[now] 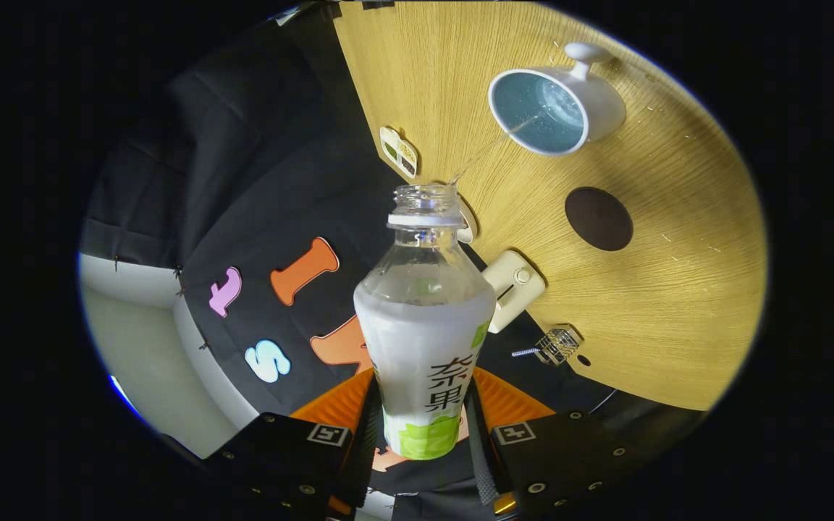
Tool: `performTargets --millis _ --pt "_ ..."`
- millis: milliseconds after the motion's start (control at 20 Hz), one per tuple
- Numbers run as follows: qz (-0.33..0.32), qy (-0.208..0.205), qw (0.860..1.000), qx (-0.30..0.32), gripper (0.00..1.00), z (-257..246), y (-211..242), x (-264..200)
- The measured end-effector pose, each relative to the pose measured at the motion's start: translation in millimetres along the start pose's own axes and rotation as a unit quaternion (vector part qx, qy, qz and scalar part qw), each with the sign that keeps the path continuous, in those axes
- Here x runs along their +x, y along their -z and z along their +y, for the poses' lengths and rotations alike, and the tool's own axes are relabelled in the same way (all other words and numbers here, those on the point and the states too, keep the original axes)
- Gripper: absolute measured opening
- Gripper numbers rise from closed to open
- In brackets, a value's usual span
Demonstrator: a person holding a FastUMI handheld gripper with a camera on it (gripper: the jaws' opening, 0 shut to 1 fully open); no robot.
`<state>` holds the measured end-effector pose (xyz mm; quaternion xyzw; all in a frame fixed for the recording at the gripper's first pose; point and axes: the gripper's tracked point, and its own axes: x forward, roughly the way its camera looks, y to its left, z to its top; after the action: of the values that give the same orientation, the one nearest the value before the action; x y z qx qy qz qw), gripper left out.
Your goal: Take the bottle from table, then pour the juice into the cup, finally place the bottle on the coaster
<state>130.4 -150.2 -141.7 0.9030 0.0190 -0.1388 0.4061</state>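
My gripper is shut on a clear plastic bottle with a white and green label, both fingers pressing on its lower body. The bottle has no cap and is tipped toward the wooden table. A thin stream of liquid runs from its mouth into the white cup, which stands beyond the fingers and has a blue inside. The round dark brown coaster lies on the table just beside the cup, nearer to me.
A small white device sits at the table's edge behind the bottle. A small tag with dark patches lies further along that edge. A small wire piece rests near the table's near corner.
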Motion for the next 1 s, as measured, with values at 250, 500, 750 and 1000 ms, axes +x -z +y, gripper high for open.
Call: performTargets --millis 250,500,750,1000 --pt "-0.003 -0.004 1.0 0.003 0.58 2 -3 -2" --pt "-0.001 0.017 0.998 -0.054 0.58 -10 -2 0" --pt "-0.008 0.032 0.987 -0.158 0.58 -23 -10 2" --pt "0.001 0.023 0.961 -0.277 0.58 -24 -3 5"
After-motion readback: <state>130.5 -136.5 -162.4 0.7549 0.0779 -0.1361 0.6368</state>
